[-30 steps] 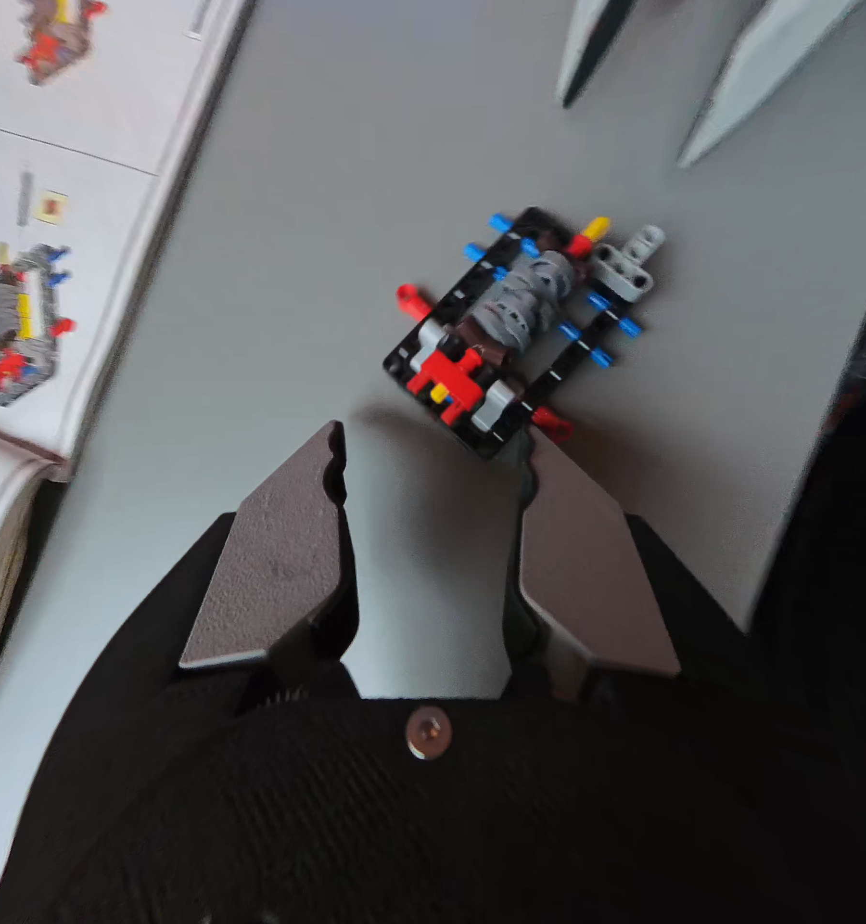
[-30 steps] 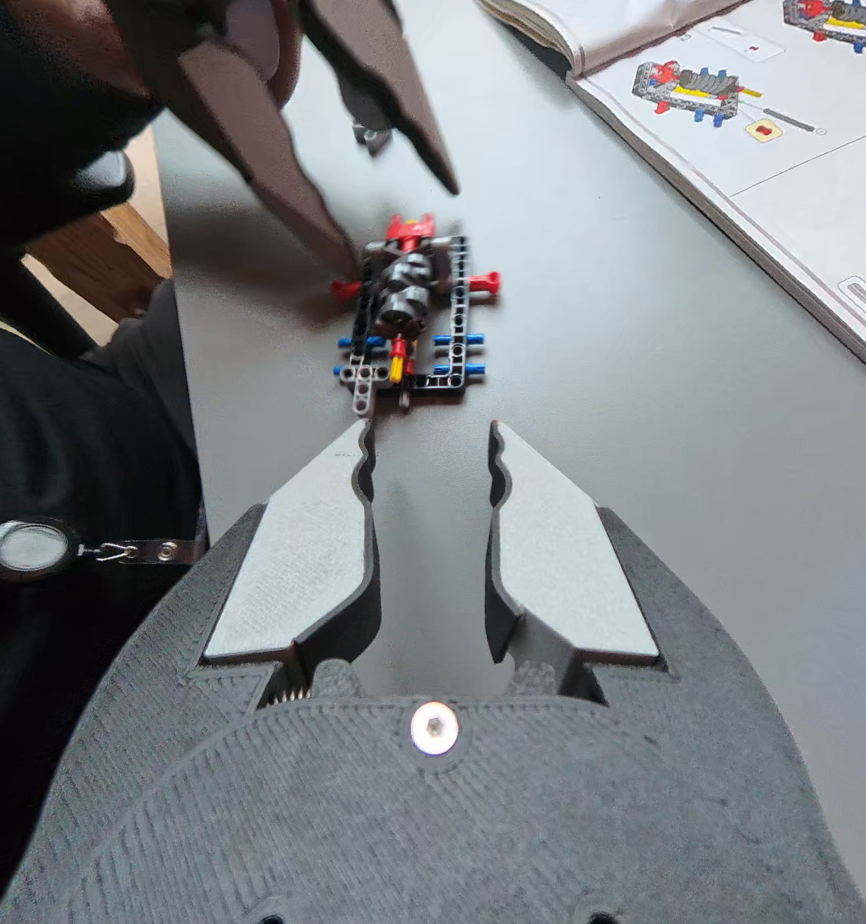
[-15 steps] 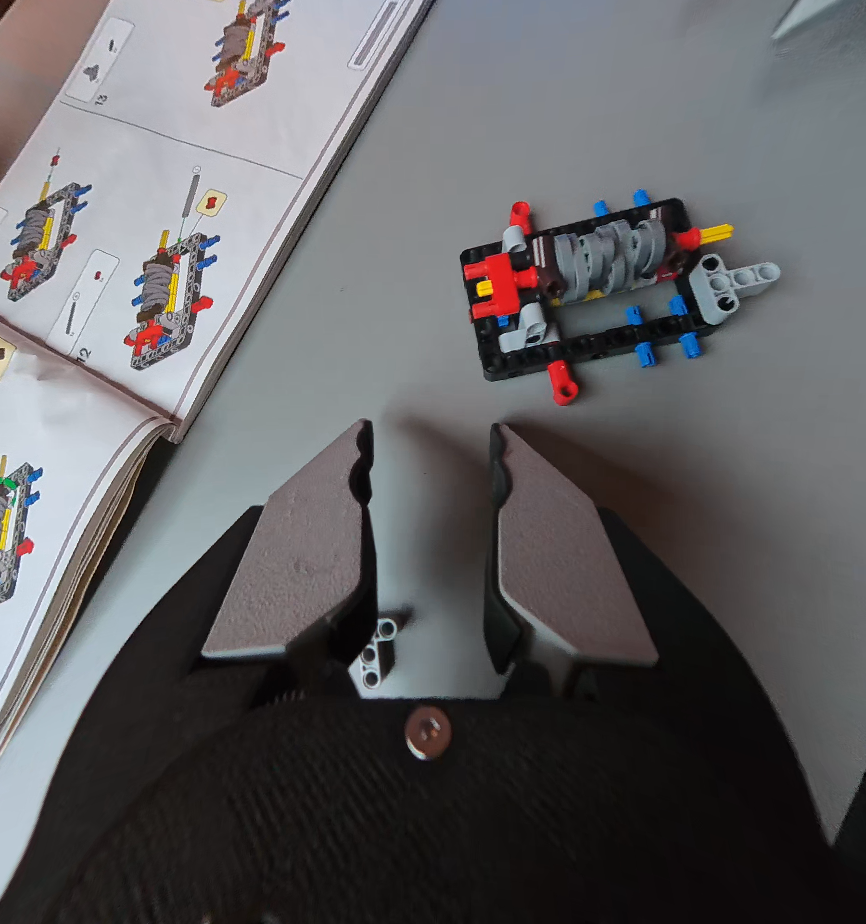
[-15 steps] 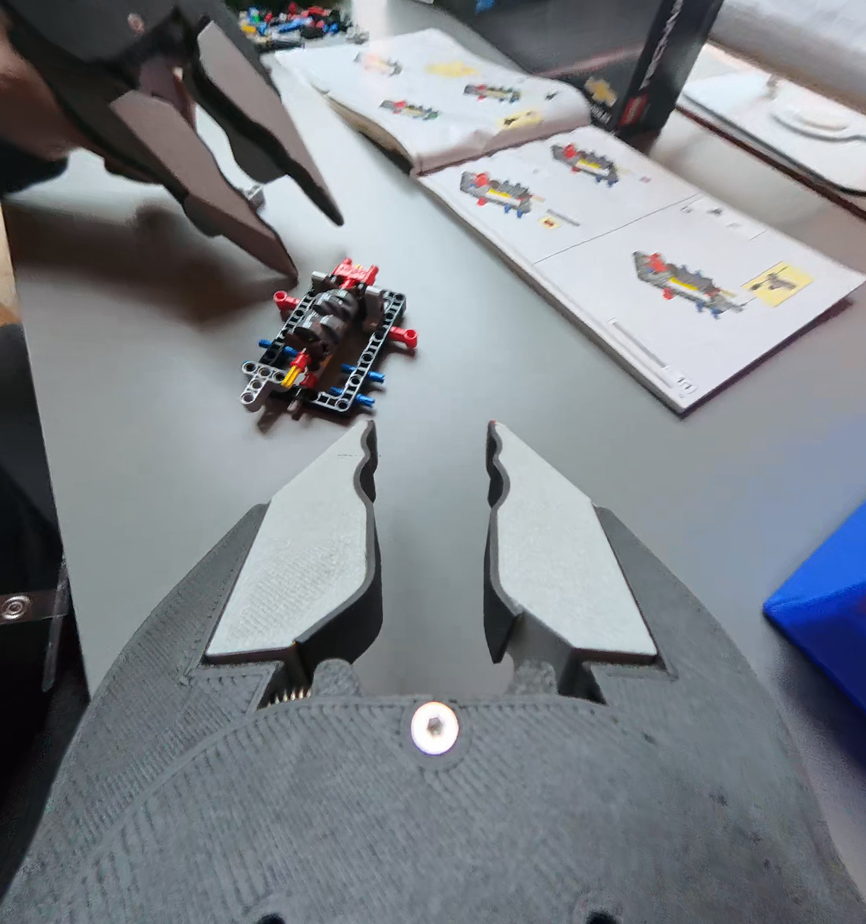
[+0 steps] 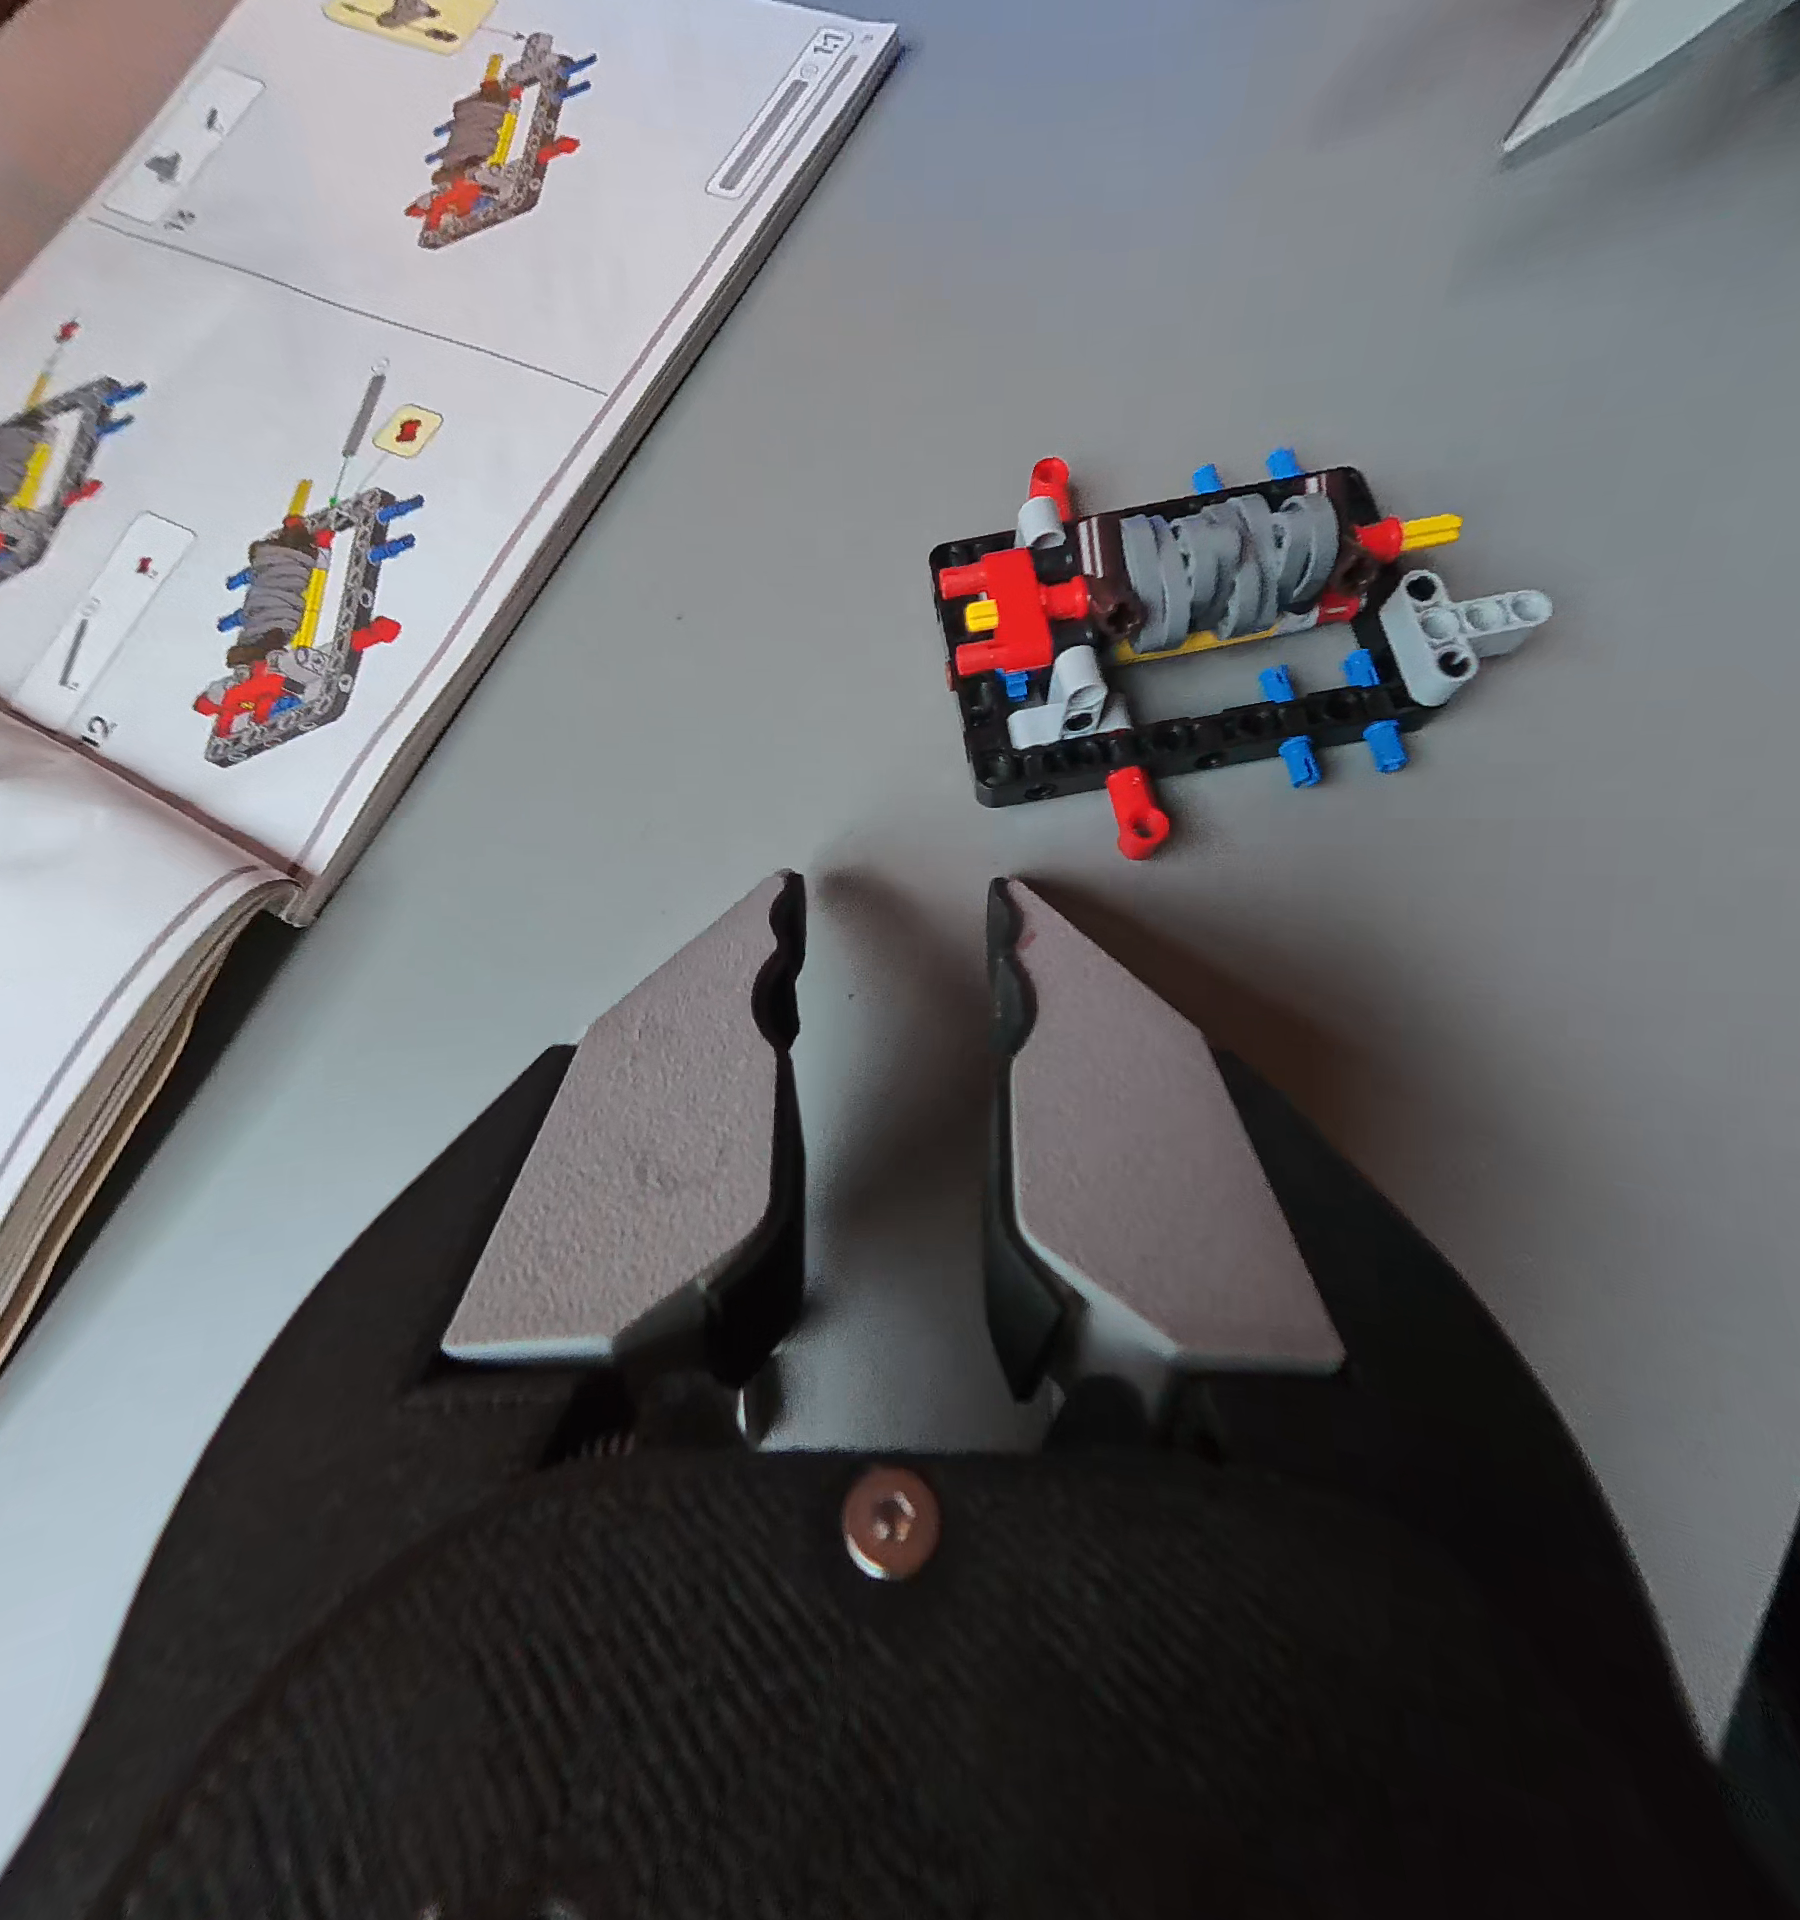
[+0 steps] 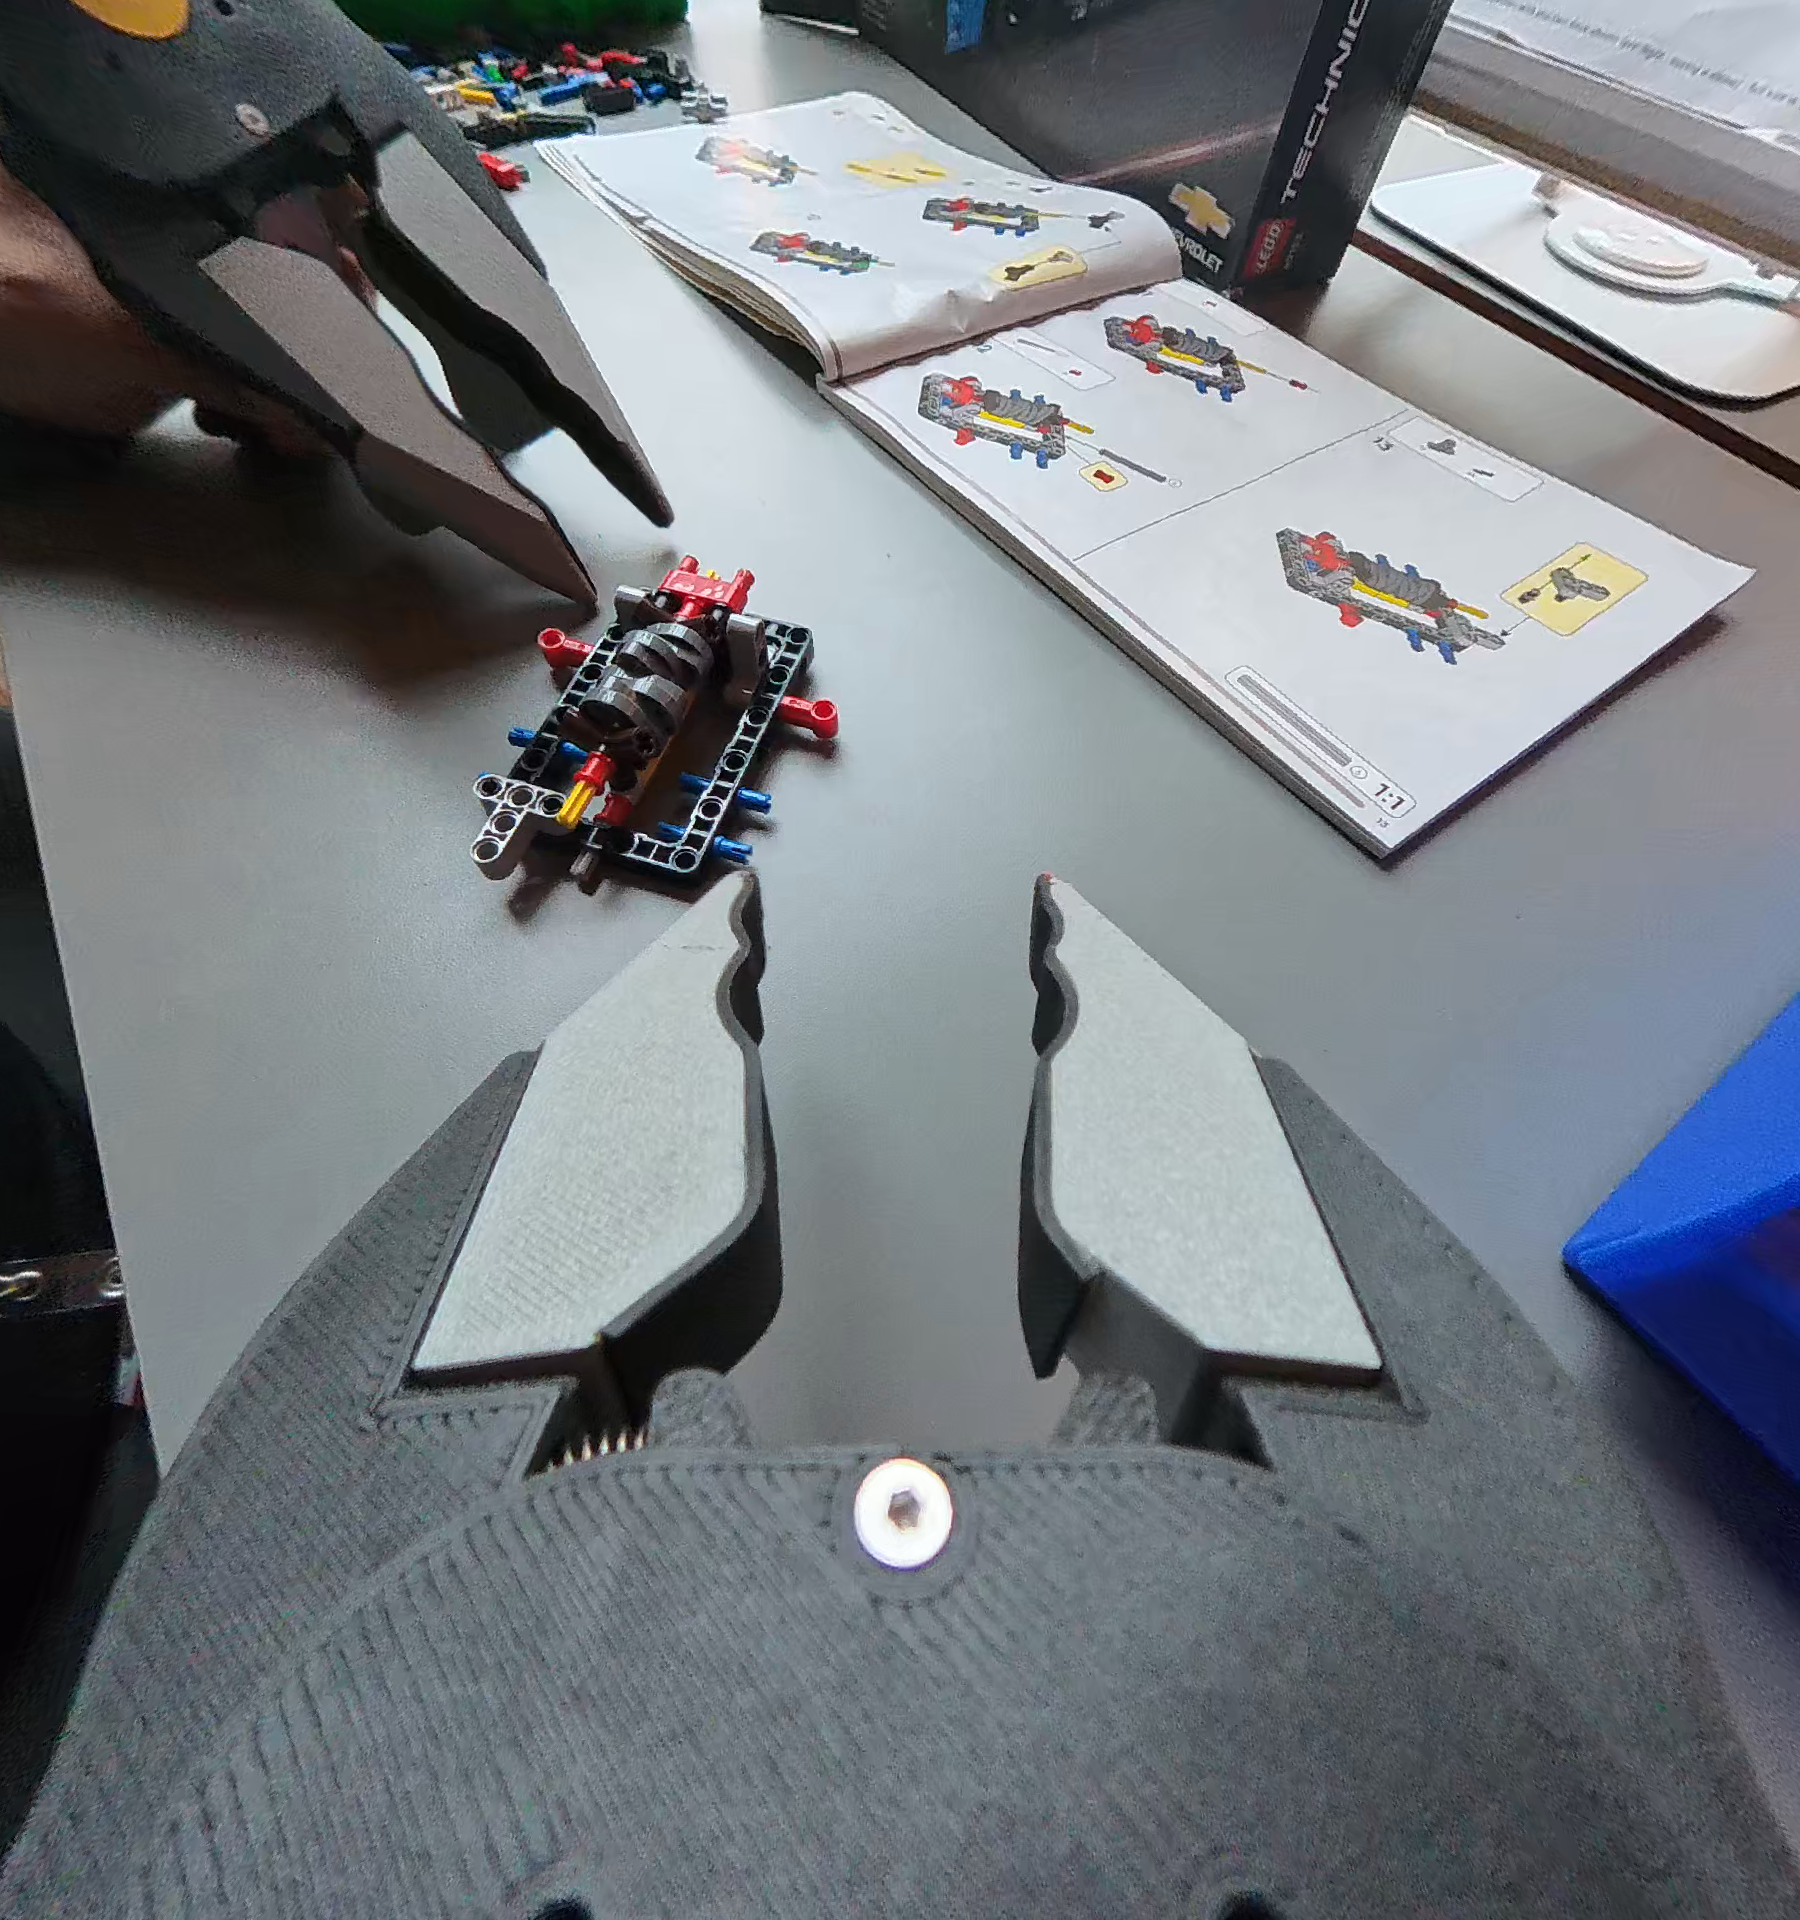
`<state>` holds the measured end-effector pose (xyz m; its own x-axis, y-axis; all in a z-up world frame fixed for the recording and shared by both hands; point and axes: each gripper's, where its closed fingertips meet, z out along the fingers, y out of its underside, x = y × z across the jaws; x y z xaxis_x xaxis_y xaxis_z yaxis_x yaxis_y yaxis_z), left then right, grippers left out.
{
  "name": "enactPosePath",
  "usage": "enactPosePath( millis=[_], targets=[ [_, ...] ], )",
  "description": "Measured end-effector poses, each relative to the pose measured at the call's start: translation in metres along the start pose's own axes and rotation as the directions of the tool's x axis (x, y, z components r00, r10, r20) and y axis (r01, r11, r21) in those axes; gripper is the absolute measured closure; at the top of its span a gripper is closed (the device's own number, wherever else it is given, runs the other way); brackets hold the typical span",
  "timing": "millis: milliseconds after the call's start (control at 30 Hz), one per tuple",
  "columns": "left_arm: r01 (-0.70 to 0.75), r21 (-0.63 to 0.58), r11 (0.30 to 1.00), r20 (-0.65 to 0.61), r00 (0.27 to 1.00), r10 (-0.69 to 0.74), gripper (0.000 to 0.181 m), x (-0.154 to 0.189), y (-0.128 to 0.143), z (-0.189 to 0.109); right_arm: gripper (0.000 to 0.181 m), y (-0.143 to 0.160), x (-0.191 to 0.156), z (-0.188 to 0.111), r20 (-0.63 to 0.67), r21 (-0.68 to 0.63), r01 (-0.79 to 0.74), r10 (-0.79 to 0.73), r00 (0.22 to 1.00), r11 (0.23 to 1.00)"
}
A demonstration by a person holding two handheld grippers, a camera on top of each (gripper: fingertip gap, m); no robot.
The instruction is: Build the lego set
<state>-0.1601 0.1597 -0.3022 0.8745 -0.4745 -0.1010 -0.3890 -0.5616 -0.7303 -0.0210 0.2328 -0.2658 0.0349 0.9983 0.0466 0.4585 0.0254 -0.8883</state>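
Observation:
The lego assembly (image 5: 1187,634) is a black frame with a grey crankshaft, red and blue pins, a yellow axle and a light grey angled beam; it lies flat on the grey table. It also shows in the right wrist view (image 6: 657,727). My left gripper (image 5: 896,894) is open and empty, just short of the assembly's near left corner; in the right wrist view (image 6: 626,561) its dark fingers hover by the assembly's red end. My right gripper (image 6: 896,894) is open and empty, near the assembly's beam end; its finger tip (image 5: 1644,94) shows top right.
The open instruction booklet (image 5: 356,416) lies left of the assembly, also in the right wrist view (image 6: 1239,499). A dark box (image 6: 1239,135) stands behind it. Loose lego pieces (image 6: 553,88) lie at the far end. A blue bin (image 6: 1748,1247) sits at right. The table edge (image 6: 75,1039) runs along the left. My right fingertips sit around 15 centimeters from my left ones.
Both grippers have drawn back from the assembly and swung round. The left jaws have narrowed a little. A small grey piece seen under the left gripper half a second ago is out of view now.

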Motion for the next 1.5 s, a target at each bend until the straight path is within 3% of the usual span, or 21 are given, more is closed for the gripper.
enactPosePath(
  millis=[167, 333, 467, 633, 833, 1000, 1200, 1333, 1500],
  targets=[
    [0.133, -0.011, 0.991, -0.167, 0.977, -0.133, 0.157, 0.005, -0.001, 0.0, 0.129, -0.002, -0.005, 0.001, 0.066, 0.009, -0.019, 0.018, 0.998, 1.0],
    [0.164, -0.017, 0.986, -0.268, 0.95, -0.162, 0.157, 0.013, -0.003, 0.0, 0.126, -0.004, -0.016, 0.003, 0.13, 0.016, 0.03, -0.032, 0.991, 0.999],
    [0.165, -0.02, 0.986, -0.286, 0.944, -0.164, 0.159, 0.014, -0.005, 0.001, 0.124, 0.001, -0.028, 0.008, 0.15, -0.016, 0.116, -0.113, 0.982, 0.993],
    [0.177, -0.029, 0.984, -0.23, 0.957, -0.179, 0.178, 0.006, -0.004, 0.005, 0.109, 0.001, -0.049, 0.019, 0.157, -0.049, 0.175, -0.165, 0.974, 0.983],
    [0.175, -0.026, 0.984, -0.221, 0.959, -0.176, 0.175, 0.005, -0.005, 0.005, 0.108, 0.003, -0.071, 0.038, 0.13, -0.129, 0.177, -0.16, 0.979, 0.976],
    [0.148, -0.022, 0.989, -0.184, 0.971, -0.15, 0.177, 0.003, -0.004, 0.006, 0.107, 0.012, -0.064, 0.046, 0.061, -0.204, 0.209, -0.2, 0.978, 0.956],
    [0.111, -0.016, 0.994, -0.178, 0.978, -0.112, 0.171, 0.006, -0.004, 0.006, 0.114, 0.021, -0.012, 0.033, -0.062, -0.228, 0.133, -0.151, 0.987, 0.964],
    [0.12, -0.017, 0.993, -0.191, 0.974, -0.121, 0.17, 0.007, -0.004, 0.006, 0.119, 0.017, -0.006, 0.027, -0.031, -0.181, 0.054, -0.061, 0.998, 0.982],
    [0.115, -0.016, 0.993, -0.189, 0.975, -0.116, 0.169, 0.007, -0.004, 0.006, 0.121, 0.017, -0.01, 0.027, -0.017, -0.183, 0.08, -0.085, 0.996, 0.98]
  ],
)
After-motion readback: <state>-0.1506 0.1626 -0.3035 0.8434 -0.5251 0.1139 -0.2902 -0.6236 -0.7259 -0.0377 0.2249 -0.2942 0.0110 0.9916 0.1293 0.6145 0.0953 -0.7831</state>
